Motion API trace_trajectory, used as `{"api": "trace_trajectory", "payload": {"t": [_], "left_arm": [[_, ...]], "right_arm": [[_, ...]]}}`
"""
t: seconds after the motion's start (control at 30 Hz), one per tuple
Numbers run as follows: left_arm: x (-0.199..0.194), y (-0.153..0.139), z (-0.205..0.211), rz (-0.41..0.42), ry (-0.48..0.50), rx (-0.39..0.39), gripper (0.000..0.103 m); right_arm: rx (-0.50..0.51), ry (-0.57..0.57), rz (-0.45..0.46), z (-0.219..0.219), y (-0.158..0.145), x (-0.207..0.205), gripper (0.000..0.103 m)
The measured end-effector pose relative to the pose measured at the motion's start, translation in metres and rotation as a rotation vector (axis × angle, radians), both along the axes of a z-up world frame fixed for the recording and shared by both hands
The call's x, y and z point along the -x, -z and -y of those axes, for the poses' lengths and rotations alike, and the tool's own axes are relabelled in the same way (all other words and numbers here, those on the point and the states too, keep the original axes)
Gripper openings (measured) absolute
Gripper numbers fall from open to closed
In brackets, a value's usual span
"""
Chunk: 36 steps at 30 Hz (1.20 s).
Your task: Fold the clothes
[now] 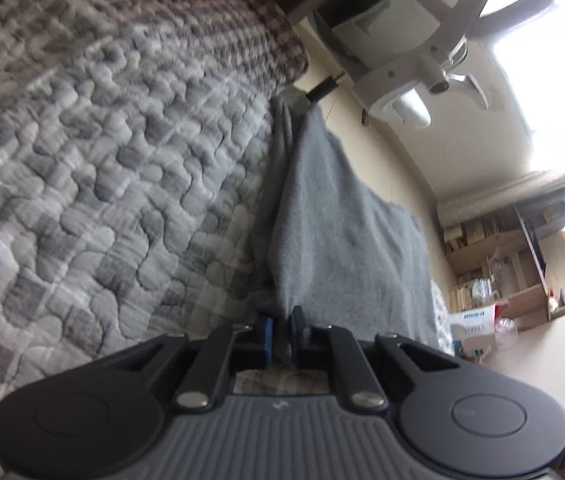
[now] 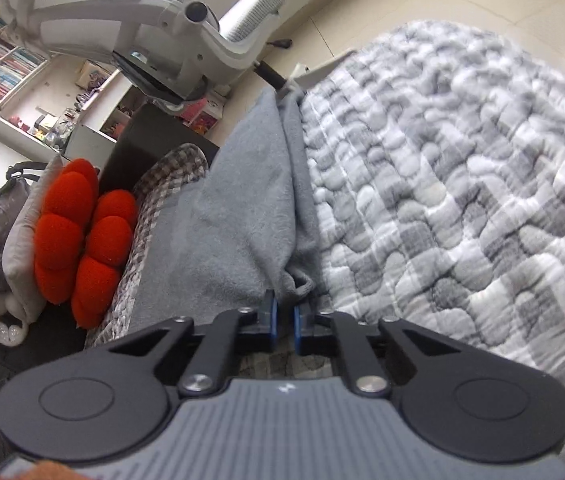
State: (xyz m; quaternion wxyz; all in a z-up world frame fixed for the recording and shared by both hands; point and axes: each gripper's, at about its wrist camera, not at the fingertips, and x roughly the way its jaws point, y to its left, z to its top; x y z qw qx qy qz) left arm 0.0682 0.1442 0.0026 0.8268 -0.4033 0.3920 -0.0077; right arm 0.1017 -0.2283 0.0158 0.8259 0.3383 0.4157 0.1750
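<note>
i had both tongs — left gripper [image 1: 280,334], right gripper [image 2: 284,320] — pinching the grey cloth [image 1: 338,216] corners; thin bites could slip — cloth sagging onto the quilt [image 1: 102,160].

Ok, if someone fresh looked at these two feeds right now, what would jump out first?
Probably the grey garment stretched between the two grippers, each clamped on an end: the left gripper and the right gripper. Next, the grey-and-white quilt under it, filling much of both views. Then the bright red cushion at the left of the right wrist view, and the white office chair beyond the bed.
</note>
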Motion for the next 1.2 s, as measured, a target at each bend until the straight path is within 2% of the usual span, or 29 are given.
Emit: {"api": "trace_trajectory", "payload": {"t": [0.17,0.3,0.4,0.47,0.6,0.67,0.73,0.83,0.93,1.0,1.07,1.1,1.13,1.2], "left_arm": [[0.033,-0.029,-0.003,0.066,0.009,0.018,0.005],[0.091,-0.04,0.003,0.073,0.073,-0.009,0.005],[0.137,-0.033,0.016,0.048,0.136,-0.076,0.005],[0.16,-0.024,0.022,0.016,0.167,-0.094,0.006],[0.182,-0.011,0.029,-0.031,0.19,-0.132,0.007],[0.182,-0.007,0.032,-0.056,0.211,-0.167,0.008],[0.18,-0.006,0.026,-0.089,0.2,-0.155,0.01],[0.177,-0.014,0.016,-0.079,0.167,-0.176,0.019],[0.169,-0.029,0.008,-0.051,0.12,-0.228,0.022],[0.155,-0.038,0.008,-0.03,0.128,-0.227,0.034],[0.136,-0.049,0.014,-0.001,0.144,-0.258,0.036],[0.126,-0.054,0.02,0.016,0.156,-0.281,0.039],[0.114,-0.06,0.029,0.037,0.177,-0.31,0.039],[0.091,-0.067,0.047,0.054,0.222,-0.347,0.039]], "right_arm": [[0.017,-0.029,0.102,0.0,-0.037,0.025,0.006],[0.053,-0.068,0.128,0.008,-0.047,0.074,0.006],[0.079,-0.076,0.1,0.01,-0.04,0.115,0.006],[0.098,-0.079,0.078,0.01,-0.036,0.141,0.007],[0.144,-0.095,0.038,0.005,-0.027,0.168,0.007],[0.195,-0.108,0.012,0.001,-0.022,0.169,0.009],[0.258,-0.109,-0.011,-0.003,-0.018,0.171,0.017],[0.334,-0.119,0.0,-0.006,-0.022,0.172,0.017],[0.382,-0.098,0.069,-0.002,-0.036,0.168,0.017],[0.391,-0.097,0.12,-0.002,-0.047,0.158,0.017],[0.399,-0.122,0.163,-0.008,-0.054,0.141,0.018],[0.406,-0.14,0.182,-0.013,-0.057,0.131,0.024],[0.412,-0.157,0.201,-0.018,-0.06,0.121,0.035],[0.417,-0.2,0.227,-0.033,-0.062,0.097,0.039]]}}
